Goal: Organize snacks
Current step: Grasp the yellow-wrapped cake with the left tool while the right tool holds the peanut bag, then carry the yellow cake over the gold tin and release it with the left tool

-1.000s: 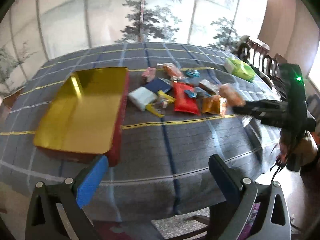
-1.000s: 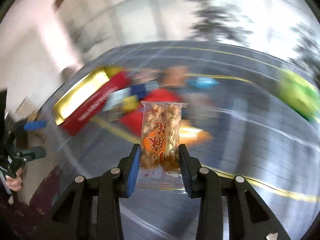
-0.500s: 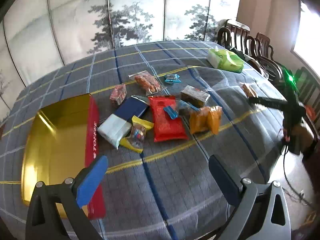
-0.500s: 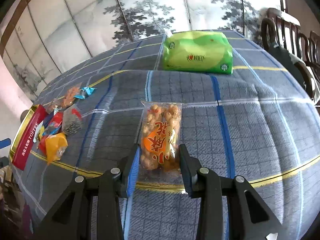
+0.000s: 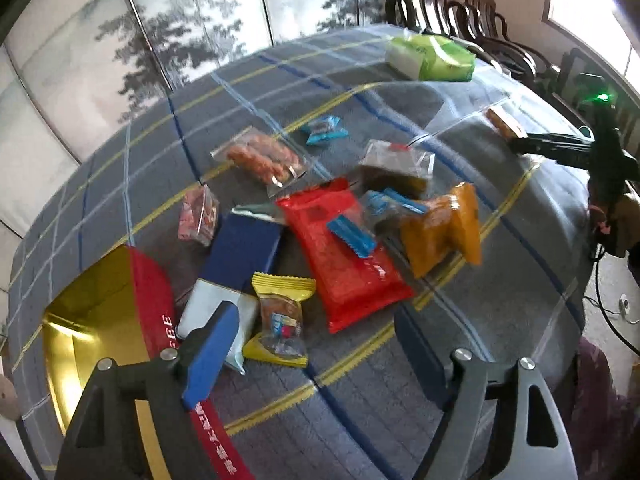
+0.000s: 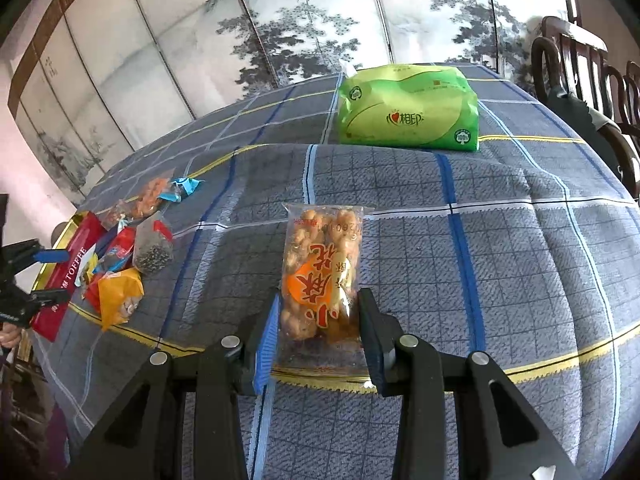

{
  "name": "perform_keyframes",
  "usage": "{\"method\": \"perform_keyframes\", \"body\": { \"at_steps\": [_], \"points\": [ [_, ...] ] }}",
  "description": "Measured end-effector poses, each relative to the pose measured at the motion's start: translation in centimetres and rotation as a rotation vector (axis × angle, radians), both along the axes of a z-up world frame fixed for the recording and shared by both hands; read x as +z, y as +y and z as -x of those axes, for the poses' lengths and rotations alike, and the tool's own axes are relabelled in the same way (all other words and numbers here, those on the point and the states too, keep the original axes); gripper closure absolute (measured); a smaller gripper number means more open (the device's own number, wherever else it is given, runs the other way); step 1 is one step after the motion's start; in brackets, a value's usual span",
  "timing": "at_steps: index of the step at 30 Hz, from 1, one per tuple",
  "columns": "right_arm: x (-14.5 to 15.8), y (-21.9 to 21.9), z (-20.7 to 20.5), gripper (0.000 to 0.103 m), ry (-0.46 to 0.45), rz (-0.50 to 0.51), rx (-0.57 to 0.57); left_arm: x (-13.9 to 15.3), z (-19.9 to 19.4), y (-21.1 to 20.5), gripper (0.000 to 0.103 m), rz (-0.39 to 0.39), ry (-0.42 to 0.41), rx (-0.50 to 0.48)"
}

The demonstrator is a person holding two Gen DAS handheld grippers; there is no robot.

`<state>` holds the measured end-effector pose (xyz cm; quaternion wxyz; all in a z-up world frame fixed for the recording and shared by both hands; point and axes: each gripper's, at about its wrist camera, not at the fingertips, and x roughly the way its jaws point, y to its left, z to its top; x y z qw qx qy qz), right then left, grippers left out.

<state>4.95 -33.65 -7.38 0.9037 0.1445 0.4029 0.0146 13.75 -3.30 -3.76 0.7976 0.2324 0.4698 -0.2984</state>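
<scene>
My right gripper (image 6: 318, 330) is shut on a clear peanut snack packet (image 6: 322, 268) with orange print, held over the checked tablecloth. In the left wrist view my left gripper (image 5: 316, 344) hovers over the snack pile, its jaws closing with a small yellow packet (image 5: 280, 316) just ahead between them, untouched. A red packet (image 5: 344, 252), a dark blue packet (image 5: 244, 248), an orange packet (image 5: 440, 228) and blue candies (image 5: 324, 130) lie in the pile. The gold tin (image 5: 92, 320) with a red side sits at the left. The right gripper (image 5: 516, 138) appears far right with its packet.
A green tissue pack (image 6: 408, 108) lies at the table's far side. Dark wooden chairs (image 5: 452, 12) stand beyond the table's right edge. A painted folding screen (image 6: 280, 20) backs the table. Cables (image 5: 612, 312) hang off the right side.
The left gripper moved in over the snack pile, rolled, and its jaws narrowed. The right gripper swung away from the pile toward the tissue pack, then held still with the peanut packet.
</scene>
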Motion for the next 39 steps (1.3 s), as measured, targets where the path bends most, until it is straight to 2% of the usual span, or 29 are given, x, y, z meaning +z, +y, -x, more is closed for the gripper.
{"method": "perform_keyframes", "body": {
  "at_steps": [1, 3, 4, 7, 13, 16, 17, 22, 28, 33, 39],
  "points": [
    [0.0, -0.1, 0.0, 0.068, 0.0, -0.004, 0.001, -0.3, -0.5, 0.0, 0.025, -0.007, 0.005, 0.0],
    [0.0, -0.3, 0.0, 0.068, -0.002, -0.015, -0.001, -0.9, -1.3, 0.1, 0.05, -0.016, 0.041, 0.003],
    [0.0, -0.4, 0.0, 0.068, -0.003, -0.021, -0.004, -1.3, -1.8, 0.1, 0.068, -0.025, 0.067, 0.001],
    [0.0, -0.6, 0.1, 0.068, -0.004, -0.038, -0.007, -1.8, -2.5, 0.0, 0.069, -0.057, 0.06, -0.006],
    [0.0, -0.8, 0.1, 0.068, -0.007, -0.055, -0.011, -3.1, -3.1, 0.1, 0.068, -0.097, 0.139, -0.01],
    [-0.1, -1.0, 0.0, 0.067, -0.007, -0.062, -0.011, -3.2, -2.7, 0.0, 0.068, -0.109, 0.098, -0.015],
    [-0.1, -1.0, 0.0, 0.067, -0.006, -0.061, -0.011, -3.3, -2.8, 0.0, 0.079, -0.103, 0.098, -0.001],
    [0.0, -0.6, 0.0, 0.067, -0.005, -0.026, -0.013, -3.0, -2.3, 0.0, 0.079, -0.118, 0.042, 0.086],
    [0.0, -0.1, -0.2, 0.067, 0.004, 0.022, -0.016, -0.8, 1.4, 1.2, 0.079, -0.023, 0.017, 0.239],
    [0.0, 0.5, -0.3, 0.067, 0.01, 0.057, -0.018, 1.6, 4.6, 1.8, 0.079, -0.008, -0.084, 0.353],
    [0.0, 0.7, -0.4, 0.067, 0.013, 0.078, -0.02, 3.6, 6.6, 2.9, 0.079, 0.016, -0.143, 0.444]
  ]
}}
